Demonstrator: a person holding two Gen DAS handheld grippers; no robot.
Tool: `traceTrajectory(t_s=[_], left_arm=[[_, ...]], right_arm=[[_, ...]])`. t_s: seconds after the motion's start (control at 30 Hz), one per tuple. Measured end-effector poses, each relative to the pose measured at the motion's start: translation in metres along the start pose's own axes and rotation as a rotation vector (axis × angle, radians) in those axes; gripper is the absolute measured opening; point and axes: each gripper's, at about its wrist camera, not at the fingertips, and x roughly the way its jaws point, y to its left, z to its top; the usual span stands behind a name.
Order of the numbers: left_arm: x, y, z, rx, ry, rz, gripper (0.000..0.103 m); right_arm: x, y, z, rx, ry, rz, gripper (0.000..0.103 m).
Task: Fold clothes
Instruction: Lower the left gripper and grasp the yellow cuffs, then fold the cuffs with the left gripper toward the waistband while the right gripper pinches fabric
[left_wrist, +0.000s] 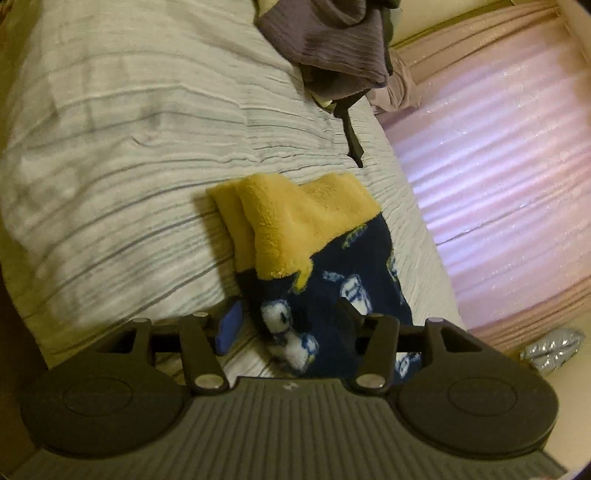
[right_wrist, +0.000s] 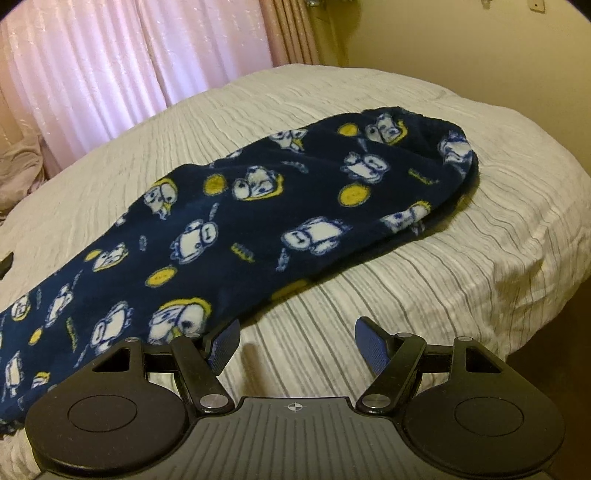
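Two grippers over one bed (right_wrist: 424, 280), both with fingers spread wide and holding nothing. Left gripper (left_wrist: 288, 325) low at 6 o'clock of its view, blue pad (left_wrist: 229, 326) of one finger just off the bedspread, the other finger (left_wrist: 349, 314) dark against the fleece; garment lying between the fingers, contact with either not clear. Fleece pants (left_wrist: 332, 266) stretched from 6 o'clock up toward the centre, navy with white cartoon figures, ending in mustard cuffs (left_wrist: 295, 218) laid one partly over the other. Dark purple cloth (left_wrist: 328, 44) heaped at 12 o'clock on the striped bedspread, a black strap (left_wrist: 352, 136) trailing from it toward the cuffs without reaching them. Pink curtain (left_wrist: 498, 147) at 3 o'clock; silver lip-shaped object (left_wrist: 554, 349) at 4 o'clock on the floor. Right gripper (right_wrist: 297, 347) at 6 o'clock of its view, above bare striped bedspread, its left pad (right_wrist: 223, 347) just beside the garment's edge, the right pad (right_wrist: 373, 347) well clear. Pants (right_wrist: 258, 214) running from 8 o'clock to 1 o'clock, flat, rounded end near the far edge of the bed. Print of white figures, yellow discs and small yellow marks; too blurred for any lettering, and no label or brand legible in either view. Curtain (right_wrist: 110, 62) at 11 o'clock here.
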Motion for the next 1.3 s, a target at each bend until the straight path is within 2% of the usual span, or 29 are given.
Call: traceTrajectory(t_s=[0.13, 0.2, 0.23, 0.27, 0.33, 0.43, 0.5, 0.57, 0.63, 0.7, 0.77, 0.83, 0.9, 0.93, 1.0, 1.07, 1.13, 1.2, 1.27, 1.3], left_arm=[[0.012, -0.003, -0.001, 0.002, -0.035, -0.001, 0.045], [0.016, -0.011, -0.001, 0.027, -0.037, 0.014, 0.027], [0.018, -0.015, 0.000, 0.039, -0.038, 0.022, 0.009], [0.018, -0.023, 0.000, 0.070, -0.041, 0.037, 0.007], [0.018, -0.050, -0.001, 0.194, -0.057, 0.085, 0.006], [0.014, -0.113, -0.013, 0.502, -0.100, 0.133, 0.006], [0.011, -0.162, -0.034, 0.688, -0.117, 0.075, 0.006], [0.008, -0.210, -0.066, 0.860, -0.119, -0.010, 0.006], [0.009, -0.251, -0.111, 1.013, -0.102, -0.118, 0.006], [0.014, -0.281, -0.166, 1.166, -0.053, -0.233, 0.007], [0.026, -0.295, -0.223, 1.299, 0.023, -0.319, 0.010], [0.050, -0.294, -0.285, 1.442, 0.175, -0.343, 0.017], [0.071, -0.280, -0.327, 1.534, 0.287, -0.299, 0.017], [0.077, -0.271, -0.342, 1.571, 0.319, -0.266, 0.017], [0.076, -0.264, -0.345, 1.586, 0.318, -0.266, 0.017], [0.068, -0.266, -0.330, 1.526, 0.343, -0.298, 0.019], [0.058, -0.268, -0.307, 1.439, 0.368, -0.344, 0.021], [0.048, -0.267, -0.283, 1.383, 0.356, -0.360, 0.021], [0.039, -0.260, -0.259, 1.335, 0.333, -0.346, 0.021], [0.037, -0.256, -0.248, 1.304, 0.329, -0.337, 0.021]], right_arm=[[-0.003, -0.007, 0.001, 0.016, -0.007, -0.013, 0.073], [-0.003, -0.013, 0.002, 0.034, -0.002, -0.028, 0.072], [-0.003, -0.015, 0.001, 0.039, -0.001, -0.032, 0.072], [-0.003, -0.018, 0.001, 0.043, -0.001, -0.034, 0.072], [-0.004, -0.024, 0.001, 0.058, -0.011, -0.030, 0.072], [-0.004, -0.034, 0.001, 0.077, -0.017, -0.041, 0.072], [-0.003, -0.042, 0.000, 0.093, -0.015, -0.049, 0.072], [-0.002, -0.048, 0.000, 0.110, -0.017, -0.053, 0.072], [-0.001, -0.052, 0.000, 0.123, -0.021, -0.055, 0.072], [-0.003, -0.055, 0.003, 0.130, -0.034, -0.051, 0.072], [-0.005, -0.058, 0.005, 0.137, -0.047, -0.047, 0.072], [-0.007, -0.062, 0.008, 0.143, -0.062, -0.046, 0.072], [-0.009, -0.067, 0.013, 0.156, -0.074, -0.054, 0.072], [-0.011, -0.068, 0.015, 0.160, -0.084, -0.051, 0.072], [-0.015, -0.071, 0.021, 0.168, -0.104, -0.043, 0.072], [-0.019, -0.071, 0.025, 0.172, -0.143, -0.001, 0.072], [-0.019, -0.066, 0.030, 0.220, -0.165, 0.126, 0.072], [-0.016, -0.061, 0.034, 0.281, -0.170, 0.271, 0.072], [-0.004, -0.048, 0.037, 0.380, -0.103, 0.486, 0.072], [0.004, -0.042, 0.038, 0.419, -0.060, 0.567, 0.072]])
